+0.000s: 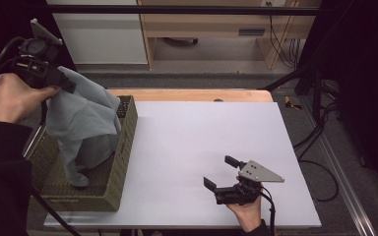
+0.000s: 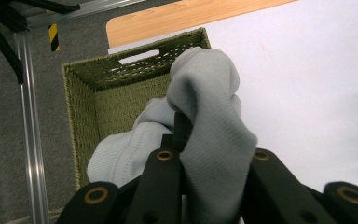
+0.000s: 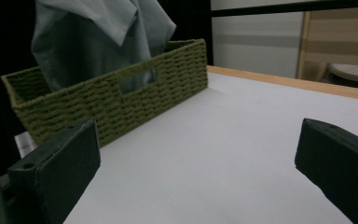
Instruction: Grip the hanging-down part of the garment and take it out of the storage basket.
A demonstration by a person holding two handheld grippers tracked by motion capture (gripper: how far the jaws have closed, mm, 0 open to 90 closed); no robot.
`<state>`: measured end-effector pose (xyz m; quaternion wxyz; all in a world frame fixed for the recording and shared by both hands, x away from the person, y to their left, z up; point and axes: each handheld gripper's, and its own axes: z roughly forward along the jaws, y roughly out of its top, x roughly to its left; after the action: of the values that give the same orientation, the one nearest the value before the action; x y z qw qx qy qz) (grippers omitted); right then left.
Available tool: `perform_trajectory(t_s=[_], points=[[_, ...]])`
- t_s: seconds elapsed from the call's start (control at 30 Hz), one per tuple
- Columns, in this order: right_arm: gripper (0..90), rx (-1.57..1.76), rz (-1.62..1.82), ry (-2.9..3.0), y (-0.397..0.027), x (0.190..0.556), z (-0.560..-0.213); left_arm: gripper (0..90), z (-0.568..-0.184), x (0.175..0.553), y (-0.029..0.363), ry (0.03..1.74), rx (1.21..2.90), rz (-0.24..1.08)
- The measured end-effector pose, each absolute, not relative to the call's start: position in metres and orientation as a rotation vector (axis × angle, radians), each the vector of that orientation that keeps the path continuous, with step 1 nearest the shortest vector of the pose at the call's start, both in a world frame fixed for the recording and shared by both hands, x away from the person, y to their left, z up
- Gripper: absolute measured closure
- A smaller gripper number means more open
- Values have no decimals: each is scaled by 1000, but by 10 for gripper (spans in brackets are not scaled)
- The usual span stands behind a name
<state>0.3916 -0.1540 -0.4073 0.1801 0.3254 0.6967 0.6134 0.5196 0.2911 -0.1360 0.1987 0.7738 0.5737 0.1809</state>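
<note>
A: High view? 
B: The left gripper (image 1: 54,78) is pinching a soft grey cloth garment (image 1: 81,123) and lifting it above the olive woven rectangular basket (image 1: 123,147) at the white table's (image 1: 202,142) left edge; the hem is trailing inside. The right gripper (image 1: 221,173) is resting near-right, jaws spread wide.

A: Left gripper view? 
B: Jaws are closing on the grey fabric (image 2: 209,121), bunched over the basket (image 2: 98,79).

A: Right gripper view? 
B: Jaws standing wide apart, nothing between; basket (image 3: 121,102) and hanging garment (image 3: 98,32) are sitting far-left.

My black claws: right claw (image 1: 220,173) carries a grey triangular plate, black cables trail, sleeves look dark, possibly black.
</note>
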Motion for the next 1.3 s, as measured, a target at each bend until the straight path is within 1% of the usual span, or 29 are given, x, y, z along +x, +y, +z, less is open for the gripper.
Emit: perform_trajectory(t_s=[0.1,0.13,0.17,0.2,0.57,0.83,1.3], points=[[4,903,1753,1980,-144,396,-403,808,-135,519,292,1605,2163,505],[4,874,1777,1988,-131,402,-399,808,-134,519,292,1606,2163,512],[4,874,1777,1988,-131,402,-399,808,-134,519,292,1606,2163,512],[4,859,1785,2002,-120,407,-395,808,-133,519,293,1604,2163,510],[7,795,1831,2043,-58,434,-384,808,-134,520,293,1599,2166,508],[15,753,1865,2046,-22,451,-379,808,-133,520,289,1585,2178,514],[32,701,1885,2079,29,478,-376,808,-131,519,291,1571,2178,506]])
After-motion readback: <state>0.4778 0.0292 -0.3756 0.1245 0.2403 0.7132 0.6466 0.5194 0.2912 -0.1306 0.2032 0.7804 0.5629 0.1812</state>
